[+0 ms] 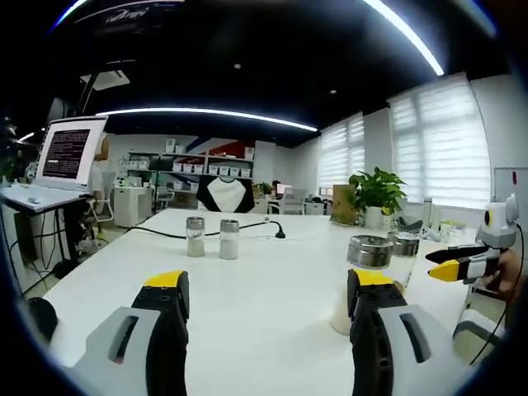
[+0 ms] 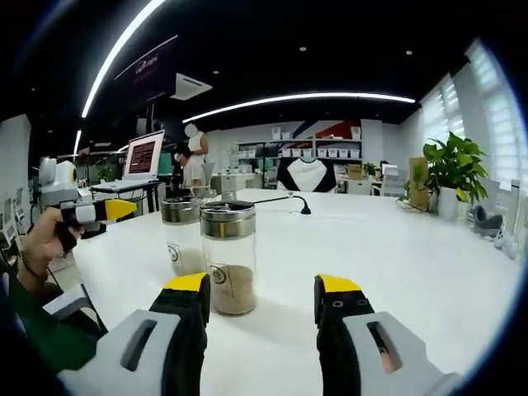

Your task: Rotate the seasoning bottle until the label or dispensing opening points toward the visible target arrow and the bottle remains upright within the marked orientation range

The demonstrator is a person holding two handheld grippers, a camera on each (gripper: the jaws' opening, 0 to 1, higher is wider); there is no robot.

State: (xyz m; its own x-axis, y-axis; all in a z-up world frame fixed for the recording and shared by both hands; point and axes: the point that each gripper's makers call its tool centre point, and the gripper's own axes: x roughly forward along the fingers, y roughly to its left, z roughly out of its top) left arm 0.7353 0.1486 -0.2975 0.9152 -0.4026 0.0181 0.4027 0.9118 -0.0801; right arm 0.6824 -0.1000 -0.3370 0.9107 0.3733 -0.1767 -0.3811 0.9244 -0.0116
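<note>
In the right gripper view, a glass seasoning bottle [image 2: 228, 257] with a metal cap and brown powder stands upright on the white table [image 2: 396, 256], just beyond my left jaw. A small round label faces me. A second bottle [image 2: 181, 235] stands close behind it to the left. My right gripper [image 2: 262, 290] is open with nothing between its jaws. In the left gripper view, the same two bottles [image 1: 369, 257] [image 1: 404, 244] sit behind my right jaw. My left gripper [image 1: 268, 289] is open and holds nothing. Each gripper appears in the other's view [image 1: 462, 266] [image 2: 92, 211].
Two more shakers [image 1: 195, 237] [image 1: 228, 239] stand at mid-table beside a black cable [image 1: 256, 228]. A potted plant [image 1: 378, 194] sits by the windows. A laptop [image 1: 70, 153] rests on a stand off the table's left. A person's hand [image 2: 37, 239] holds the left gripper.
</note>
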